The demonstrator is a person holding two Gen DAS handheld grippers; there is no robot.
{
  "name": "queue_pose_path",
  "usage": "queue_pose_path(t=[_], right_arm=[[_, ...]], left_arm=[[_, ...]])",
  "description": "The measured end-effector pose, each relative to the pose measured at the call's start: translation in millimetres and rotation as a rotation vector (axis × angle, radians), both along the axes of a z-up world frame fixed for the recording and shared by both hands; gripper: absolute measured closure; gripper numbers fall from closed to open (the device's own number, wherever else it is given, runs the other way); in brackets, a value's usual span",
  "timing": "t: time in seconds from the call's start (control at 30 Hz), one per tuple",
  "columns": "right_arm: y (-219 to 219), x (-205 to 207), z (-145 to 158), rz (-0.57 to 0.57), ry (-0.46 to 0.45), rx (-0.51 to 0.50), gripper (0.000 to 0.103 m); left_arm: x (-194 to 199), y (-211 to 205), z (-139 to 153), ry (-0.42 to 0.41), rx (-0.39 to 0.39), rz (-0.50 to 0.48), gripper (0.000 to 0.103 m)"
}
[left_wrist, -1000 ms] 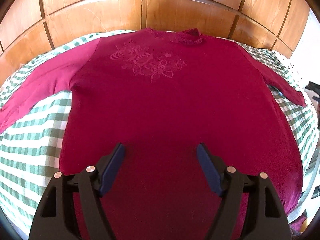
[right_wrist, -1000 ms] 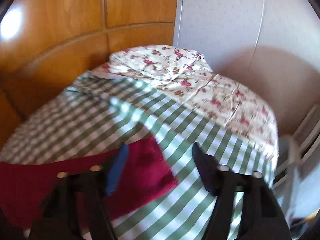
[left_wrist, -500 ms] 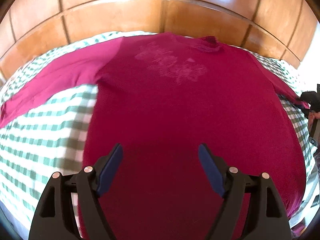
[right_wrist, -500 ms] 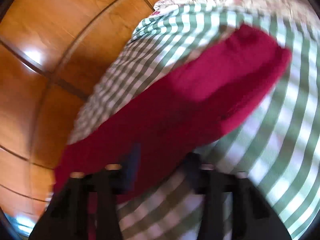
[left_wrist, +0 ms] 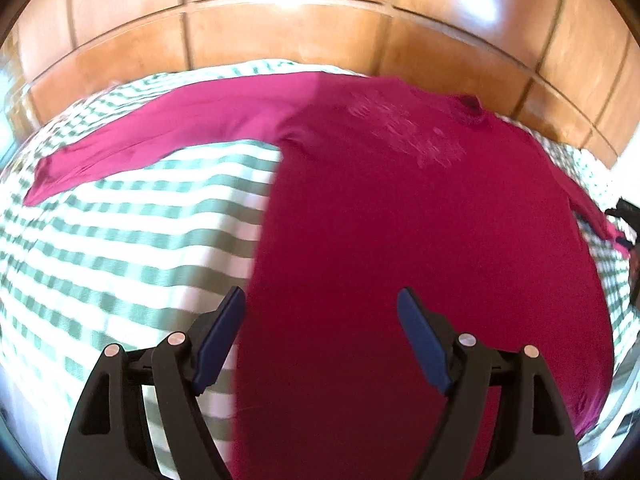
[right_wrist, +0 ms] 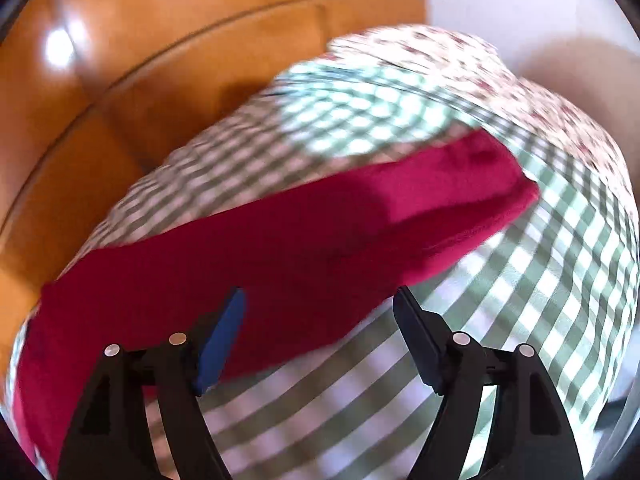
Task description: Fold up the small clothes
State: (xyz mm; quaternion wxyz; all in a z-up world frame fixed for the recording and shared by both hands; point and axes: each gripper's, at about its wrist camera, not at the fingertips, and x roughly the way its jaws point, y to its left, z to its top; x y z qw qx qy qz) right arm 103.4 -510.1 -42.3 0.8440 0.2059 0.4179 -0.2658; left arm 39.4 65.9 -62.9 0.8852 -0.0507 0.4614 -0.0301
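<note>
**Crimson long-sleeved top spread flat on a checked bed, both tools wide and empty**

Crimson top lies face up and flat on the bed, its hem toward the left tool and its neckline at the far end, by the wooden panelling; a pale floral motif, blurred, sits on the chest below the neckline; one sleeve stretches away far to the left of the left tool, lying flat with its cuff at the outer end; the other sleeve runs off to the right and, in the right wrist view, crosses ahead of the right tool from lower left to upper right, its cuff at the far right end. Left tool: jaws wide apart, nothing between the pads, held above the lower body of the top, its left finger over the garment's side edge where cloth meets bedding. Right tool: jaws have just been opening and now stand wide, no cloth between them, held above the near edge of the sleeve, not gripping it. Green-and-white checked bed cover lies under the garment on all sides; a floral-print pillow or sheet lies beyond the cuff, far ahead of the right tool; a white wall rises behind it. Both views are motion-blurred.
</note>
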Motion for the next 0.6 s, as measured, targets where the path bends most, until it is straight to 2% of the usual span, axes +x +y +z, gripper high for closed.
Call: queue_pose_path(t=[0.13,0.23,0.33,0.37,0.43,0.5,0.53,0.57,0.6], right_arm=[[60,-3,15,0.162,-0.038,0.015,0.023],[117,-5,15,0.318,-0.043,0.021,0.017],[174,-10,5,0.466,-0.019,0.024,0.017],[193,-15,-2,0.517,-0.008,0.021,0.017],[219,-22,-12,0.579,0.013,0.011,0.017],[242,-36,-24,0.622,0.036,-0.04,0.011],[248,-41,-28,0.631,0.039,-0.072,0.01],[256,-49,-34,0.641,0.044,-0.117,0.009],[258,-53,-37,0.647,0.044,-0.147,0.006]], left_arm=[[-8,26,6,-0.01,-0.005,0.053,0.025],[-20,39,4,0.0,-0.004,0.064,0.025],[-36,44,-2,0.022,0.009,0.028,0.028],[-41,44,-5,0.028,0.014,0.018,0.034],[-49,45,-12,0.054,0.006,0.001,0.038],[-60,44,-19,0.063,-0.014,0.005,0.042],[-65,39,-21,0.057,-0.01,0.002,0.05],[-69,35,-21,0.048,-0.006,-0.012,0.067],[-72,31,-22,0.047,-0.005,-0.032,0.075]])
